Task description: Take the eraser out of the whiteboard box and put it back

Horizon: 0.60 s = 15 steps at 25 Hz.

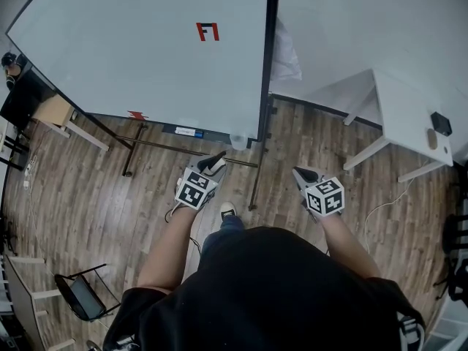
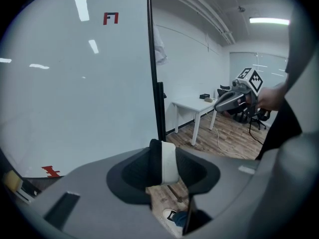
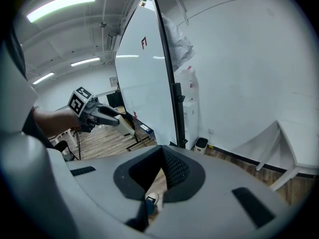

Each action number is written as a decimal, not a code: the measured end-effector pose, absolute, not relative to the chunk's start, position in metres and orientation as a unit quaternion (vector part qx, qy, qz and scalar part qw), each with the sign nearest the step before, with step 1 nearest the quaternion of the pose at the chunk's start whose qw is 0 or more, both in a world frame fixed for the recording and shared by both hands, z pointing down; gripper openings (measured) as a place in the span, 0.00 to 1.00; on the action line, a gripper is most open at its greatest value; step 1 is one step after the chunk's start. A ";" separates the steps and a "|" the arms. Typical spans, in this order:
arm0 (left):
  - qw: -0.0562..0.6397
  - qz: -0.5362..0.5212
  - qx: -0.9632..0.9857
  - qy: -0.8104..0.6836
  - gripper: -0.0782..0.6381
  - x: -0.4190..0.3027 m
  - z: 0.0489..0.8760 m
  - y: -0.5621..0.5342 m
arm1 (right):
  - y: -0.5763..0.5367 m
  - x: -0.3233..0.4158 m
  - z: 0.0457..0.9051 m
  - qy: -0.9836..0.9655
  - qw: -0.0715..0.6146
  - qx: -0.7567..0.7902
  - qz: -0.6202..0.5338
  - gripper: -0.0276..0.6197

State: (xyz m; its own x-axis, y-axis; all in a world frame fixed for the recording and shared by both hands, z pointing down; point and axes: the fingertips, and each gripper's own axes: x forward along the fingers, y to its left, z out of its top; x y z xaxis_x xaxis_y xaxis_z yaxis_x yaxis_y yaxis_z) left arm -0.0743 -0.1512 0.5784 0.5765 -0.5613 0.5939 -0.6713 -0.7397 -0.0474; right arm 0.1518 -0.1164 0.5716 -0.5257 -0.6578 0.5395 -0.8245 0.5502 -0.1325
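Note:
I stand in front of a large whiteboard (image 1: 146, 42) on a floor stand. My left gripper (image 1: 212, 164) is held low in front of the board's lower edge. In the left gripper view it (image 2: 162, 162) is shut on the eraser (image 2: 168, 163), a black block with a white felt side, upright between the pads. A small blue and white box (image 1: 186, 131) sits on the board's bottom ledge, beyond the left gripper. My right gripper (image 1: 301, 172) hangs to the right of the board's frame. Its jaws (image 3: 162, 156) meet at the tips with nothing in them.
A black frame post (image 1: 265, 57) edges the board on the right, with stand legs (image 1: 131, 148) on the wooden floor. A white table (image 1: 402, 108) with a dark object (image 1: 441, 123) stands at the right. There is a small bin (image 1: 238, 141) near the post and a chair (image 1: 80, 295) at lower left.

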 end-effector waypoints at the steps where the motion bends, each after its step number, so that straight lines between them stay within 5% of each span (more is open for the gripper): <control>1: 0.092 0.299 0.883 -0.349 0.34 -0.073 0.578 -0.149 | -0.115 0.152 0.572 -0.853 0.220 0.434 0.190 0.03; 15: 0.099 0.294 0.879 -0.363 0.34 -0.087 0.581 -0.131 | -0.101 0.138 0.573 -0.858 0.218 0.427 0.187 0.03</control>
